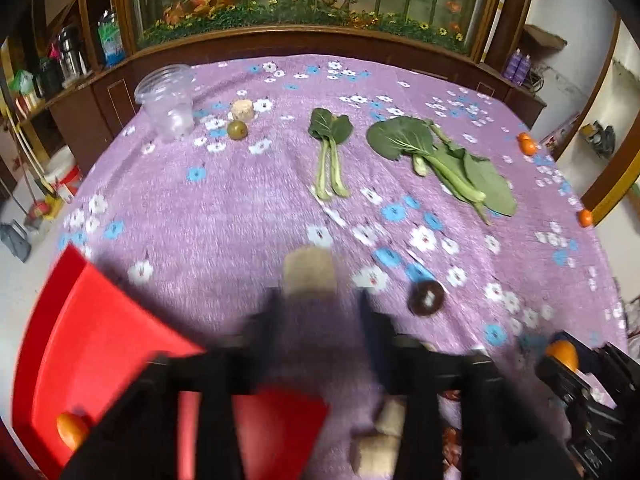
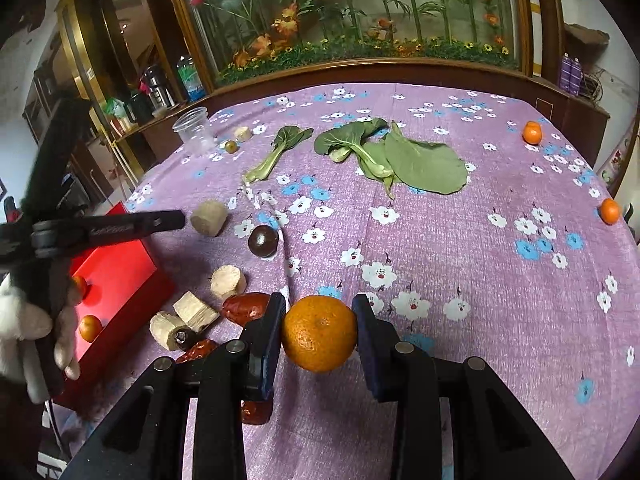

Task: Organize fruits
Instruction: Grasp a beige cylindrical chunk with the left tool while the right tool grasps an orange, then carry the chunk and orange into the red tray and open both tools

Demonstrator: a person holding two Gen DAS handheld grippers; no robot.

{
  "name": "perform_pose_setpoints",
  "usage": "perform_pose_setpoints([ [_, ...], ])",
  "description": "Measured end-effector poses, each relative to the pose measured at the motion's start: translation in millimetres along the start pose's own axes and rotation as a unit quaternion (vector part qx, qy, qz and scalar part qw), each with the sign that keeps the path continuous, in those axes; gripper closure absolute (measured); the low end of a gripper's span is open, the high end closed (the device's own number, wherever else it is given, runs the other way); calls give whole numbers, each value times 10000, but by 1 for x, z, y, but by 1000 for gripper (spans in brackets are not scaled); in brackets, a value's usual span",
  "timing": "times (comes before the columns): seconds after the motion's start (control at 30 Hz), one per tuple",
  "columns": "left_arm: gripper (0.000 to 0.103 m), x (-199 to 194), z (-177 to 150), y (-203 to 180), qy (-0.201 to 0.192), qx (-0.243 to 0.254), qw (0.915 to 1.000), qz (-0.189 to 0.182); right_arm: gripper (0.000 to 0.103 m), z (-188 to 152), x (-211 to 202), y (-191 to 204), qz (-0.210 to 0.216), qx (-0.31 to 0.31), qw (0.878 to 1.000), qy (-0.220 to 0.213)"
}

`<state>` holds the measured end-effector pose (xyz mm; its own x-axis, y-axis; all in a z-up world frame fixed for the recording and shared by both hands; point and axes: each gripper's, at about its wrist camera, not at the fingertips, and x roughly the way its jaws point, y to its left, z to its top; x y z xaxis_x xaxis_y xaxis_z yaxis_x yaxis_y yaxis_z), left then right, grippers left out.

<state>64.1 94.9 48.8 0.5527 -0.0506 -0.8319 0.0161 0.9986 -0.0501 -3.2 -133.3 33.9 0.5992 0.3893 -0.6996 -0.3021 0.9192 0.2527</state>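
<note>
With two small oranges (image 2: 89,327) already in the red tray (image 2: 120,264) at its left, the right gripper (image 2: 319,332) clenched a third orange (image 2: 319,334), the left gripper (image 1: 320,304) gaped empty, and two more oranges (image 2: 532,133) waited far ahead.

No legible text, label, brand, number or sign was found in either view. The left gripper (image 2: 120,228) carries pale embossed lettering along one black finger, too blurred to read. Bottles on the side shelves (image 2: 188,76) show labels, unreadable.
</note>
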Motion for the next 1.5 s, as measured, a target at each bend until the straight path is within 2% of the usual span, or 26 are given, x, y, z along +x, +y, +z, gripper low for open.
perform_pose_setpoints([
  [0.1,45,21,11,-2,156,107,9996,191,66,0,4,-1,38,33,10000,37],
  [0.23,43,56,17,-4,649,287,9959,555,66,1,12,-3,85,34,9999,105],
  [0.27,44,58,17,-2,602,237,9965,529,66,1,13,-4,93,36,9999,114],
  [0.3,50,59,17,0,629,224,9963,538,66,1,15,-5,101,46,9999,121],
  [0.37,69,57,17,1,633,174,9974,309,66,1,17,-8,116,74,9998,135],
  [0.43,69,55,15,-2,526,280,9969,515,66,0,20,-10,131,96,9997,162],
  [0.5,69,50,11,-3,419,320,9973,508,66,0,21,-10,168,128,9996,184],
  [0.63,69,29,5,1,290,84,9994,146,66,-1,17,-9,229,164,9994,176],
  [0.83,69,-32,-16,17,-202,-395,9980,-451,66,0,-3,7,324,51,9995,33],
  [0.93,69,-64,-41,42,-453,-958,9897,-963,66,-1,-14,23,407,-75,9991,-38],
  [1.03,69,-82,-68,66,-619,-1406,9817,-1125,66,-3,-23,46,527,-275,9982,-62],
  [1.13,69,-96,-97,88,-742,-1664,9795,-857,66,-3,-25,68,626,-466,9969,-37],
  [1.23,69,-105,-117,106,-853,-1664,9822,-201,66,-2,-20,98,777,-681,9946,38],
  [1.3,69,-107,-125,115,-877,-1650,9824,63,65,-1,-14,120,911,-813,9925,112],
  [1.5,69,-103,-145,134,-764,-1544,9842,408,65,1,18,185,1256,-1284,9831,352],
])
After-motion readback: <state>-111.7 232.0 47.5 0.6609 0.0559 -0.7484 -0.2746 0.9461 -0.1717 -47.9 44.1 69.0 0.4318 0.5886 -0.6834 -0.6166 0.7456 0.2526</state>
